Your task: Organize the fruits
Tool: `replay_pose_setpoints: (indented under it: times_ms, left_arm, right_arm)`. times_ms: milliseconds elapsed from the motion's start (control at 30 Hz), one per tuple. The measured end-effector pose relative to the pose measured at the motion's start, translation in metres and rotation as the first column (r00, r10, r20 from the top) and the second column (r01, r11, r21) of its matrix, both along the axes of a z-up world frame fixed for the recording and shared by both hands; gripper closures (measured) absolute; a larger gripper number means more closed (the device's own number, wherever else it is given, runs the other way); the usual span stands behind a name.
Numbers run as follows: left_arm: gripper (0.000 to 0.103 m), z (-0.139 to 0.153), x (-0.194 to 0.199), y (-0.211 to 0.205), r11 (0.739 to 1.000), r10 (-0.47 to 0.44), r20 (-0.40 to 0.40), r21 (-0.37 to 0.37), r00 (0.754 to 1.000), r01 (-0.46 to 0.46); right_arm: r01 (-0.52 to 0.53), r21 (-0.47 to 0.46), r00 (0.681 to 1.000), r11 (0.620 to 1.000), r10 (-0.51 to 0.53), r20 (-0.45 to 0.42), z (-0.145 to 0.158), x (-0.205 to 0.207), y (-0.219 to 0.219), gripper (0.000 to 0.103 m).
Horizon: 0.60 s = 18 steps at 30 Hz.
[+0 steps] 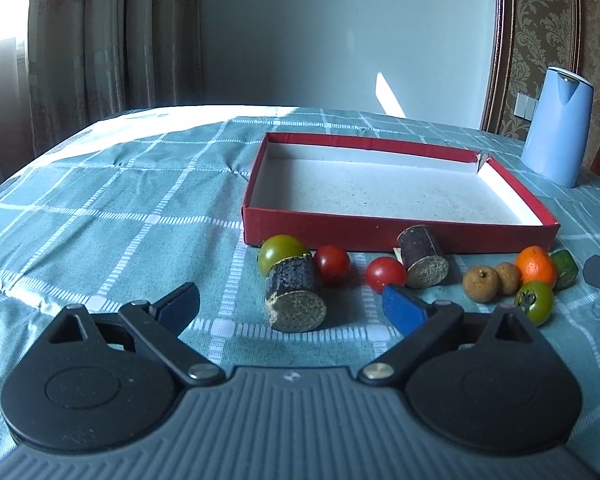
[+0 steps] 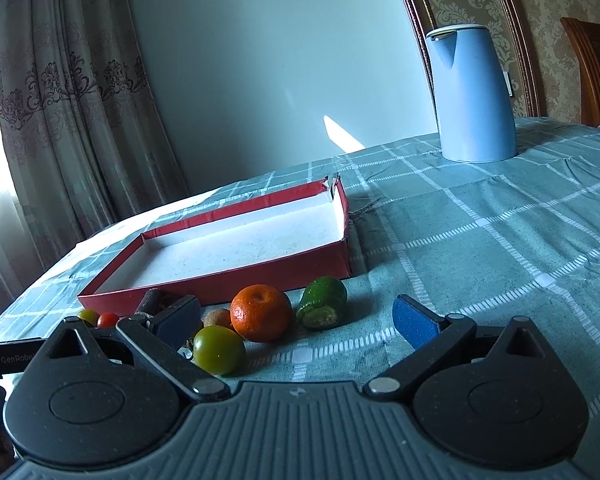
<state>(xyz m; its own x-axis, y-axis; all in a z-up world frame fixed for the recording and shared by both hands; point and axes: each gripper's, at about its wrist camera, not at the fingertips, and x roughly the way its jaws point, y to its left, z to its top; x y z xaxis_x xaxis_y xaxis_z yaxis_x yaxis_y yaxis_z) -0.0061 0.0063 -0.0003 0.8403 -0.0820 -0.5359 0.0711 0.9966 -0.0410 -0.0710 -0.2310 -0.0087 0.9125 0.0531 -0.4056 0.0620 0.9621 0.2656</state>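
A shallow red box (image 1: pixel 380 236) with a white floor stands empty on the checked cloth. Fruit lies in a row in front of it: a green tomato (image 1: pixel 280 250), two red tomatoes (image 1: pixel 332 262), two dark cane pieces (image 1: pixel 422 256), two longans (image 1: pixel 481 283), a tangerine (image 1: pixel 537 266) and a green-skinned fruit (image 2: pixel 322 302). My left gripper (image 1: pixel 290 304) is open, and the nearer cane piece (image 1: pixel 296 294) sits between its fingers, untouched. My right gripper (image 2: pixel 296 316) is open just short of the tangerine (image 2: pixel 261 312), with a round green fruit (image 2: pixel 219 350) by its left finger.
A blue kettle (image 2: pixel 474 92) stands at the back right of the table, and a wooden chair back (image 2: pixel 596 68) is behind it. Curtains hang on the left. The table edge falls away at the left, past the box (image 2: pixel 260 280).
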Motion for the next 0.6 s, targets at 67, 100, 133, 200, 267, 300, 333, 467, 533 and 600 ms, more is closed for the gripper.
replay_pose_setpoints:
  times_ms: [67,100,133,200,267,300,333,467,533,600]
  left_arm:
    - [0.006,0.0,0.002,-0.001,1.0,0.019,-0.002,0.012,1.0,-0.019]
    - [0.006,0.0,0.004,-0.001,0.999,0.031,-0.003,0.019,1.0,-0.031]
    - [0.006,0.0,0.005,-0.002,0.999,0.039,-0.003,0.022,0.999,-0.039]
    - [0.006,0.0,0.009,-0.002,0.998,0.051,-0.011,0.031,0.999,-0.051]
    - [0.006,0.0,0.012,-0.003,0.997,0.063,-0.024,0.042,0.998,-0.062]
    - [0.006,-0.001,0.014,-0.003,0.997,0.066,-0.027,0.045,0.997,-0.065]
    - [0.006,-0.001,0.014,-0.003,0.997,0.065,-0.029,0.044,0.998,-0.063]
    - [0.005,-0.002,0.017,-0.002,0.995,0.082,-0.037,0.054,0.996,-0.08]
    - [0.005,-0.002,0.016,-0.002,0.995,0.08,-0.032,0.055,0.996,-0.078]
    - [0.004,-0.002,0.014,-0.003,0.995,0.081,-0.027,0.06,0.996,-0.079]
  right_arm:
    - [0.003,-0.012,1.0,1.0,-0.004,-0.005,0.0,0.0,0.002,0.0]
    - [0.007,-0.019,1.0,1.0,-0.008,-0.01,0.001,0.001,0.002,0.0]
    - [0.011,-0.026,1.0,1.0,-0.011,-0.014,0.001,0.001,0.003,0.0]
    - [0.012,-0.039,1.0,0.999,-0.013,-0.022,0.001,0.002,0.005,0.0]
    - [0.015,-0.052,1.0,0.999,-0.017,-0.026,0.001,0.002,0.007,0.0]
    - [0.015,-0.054,1.0,0.998,-0.016,-0.026,0.001,0.002,0.007,0.0]
    - [0.016,-0.055,1.0,0.998,-0.017,-0.026,0.001,0.002,0.007,0.0]
    - [0.021,-0.056,0.999,0.998,-0.023,-0.03,0.001,0.003,0.007,0.0]
    - [0.022,-0.058,0.999,0.998,-0.024,-0.033,0.002,0.003,0.007,0.0]
    - [0.022,-0.058,0.999,0.998,-0.024,-0.036,0.002,0.003,0.007,0.0]
